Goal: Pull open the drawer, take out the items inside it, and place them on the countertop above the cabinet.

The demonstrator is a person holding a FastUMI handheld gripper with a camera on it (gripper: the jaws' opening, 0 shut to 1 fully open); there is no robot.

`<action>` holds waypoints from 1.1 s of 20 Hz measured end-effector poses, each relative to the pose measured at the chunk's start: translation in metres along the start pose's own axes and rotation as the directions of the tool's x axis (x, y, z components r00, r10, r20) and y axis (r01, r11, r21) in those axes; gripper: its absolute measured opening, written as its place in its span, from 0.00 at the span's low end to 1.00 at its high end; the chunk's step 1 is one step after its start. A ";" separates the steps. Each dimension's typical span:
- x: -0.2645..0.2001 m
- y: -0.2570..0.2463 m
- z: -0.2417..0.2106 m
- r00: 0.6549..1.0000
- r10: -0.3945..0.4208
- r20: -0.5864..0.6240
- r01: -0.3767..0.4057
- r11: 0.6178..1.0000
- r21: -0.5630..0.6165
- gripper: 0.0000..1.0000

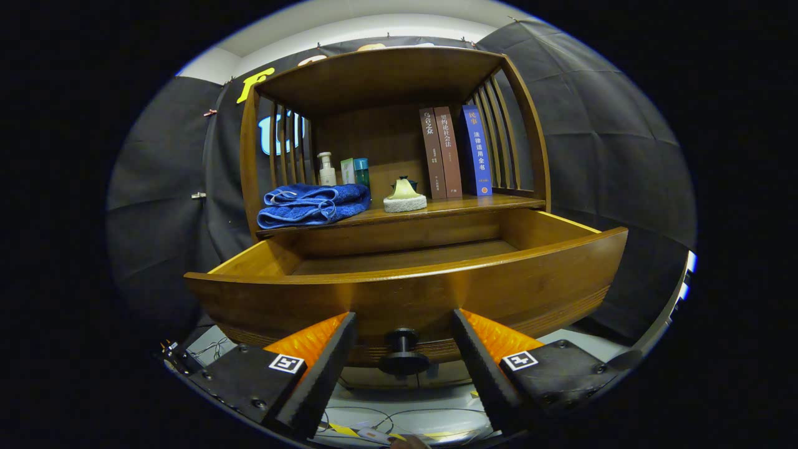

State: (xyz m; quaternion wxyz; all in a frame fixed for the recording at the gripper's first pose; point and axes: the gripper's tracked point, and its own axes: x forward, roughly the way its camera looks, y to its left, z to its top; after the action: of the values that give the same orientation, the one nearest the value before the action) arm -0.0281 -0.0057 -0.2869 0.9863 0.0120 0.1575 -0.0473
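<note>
The wooden drawer (pixel 499 293) stands pulled out toward me, and the part of its floor that shows is bare. Its dark round knob (pixel 403 352) sits between my fingers, with a gap on each side. My gripper (pixel 404 324) is open, level with the drawer front. On the countertop (pixel 461 204) above the drawer lie a folded blue towel (pixel 312 204) to the left and a small pale sponge-like item (pixel 404 196) in the middle. The near part of the drawer floor is hidden behind the drawer front.
At the back of the shelf stand a pump bottle (pixel 326 169), two small boxes (pixel 355 171) and three upright books (pixel 455 153) to the right. Slatted wooden sides close the shelf left and right. Cables lie on the pale floor (pixel 399 418) below.
</note>
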 end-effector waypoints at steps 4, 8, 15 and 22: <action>0.023 0.002 0.007 1.000 -0.001 -0.001 0.001 1.000 0.002 1.00; 0.054 0.002 0.016 1.000 -0.004 0.001 0.004 1.000 -0.006 1.00; 0.105 0.002 0.025 1.000 -0.009 0.020 0.009 1.000 -0.006 1.00; 0.136 0.003 0.031 1.000 -0.011 0.018 0.011 1.000 -0.002 1.00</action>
State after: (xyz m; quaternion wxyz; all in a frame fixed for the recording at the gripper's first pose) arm 0.1104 -0.0162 -0.2996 0.9874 0.0098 0.1487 -0.0526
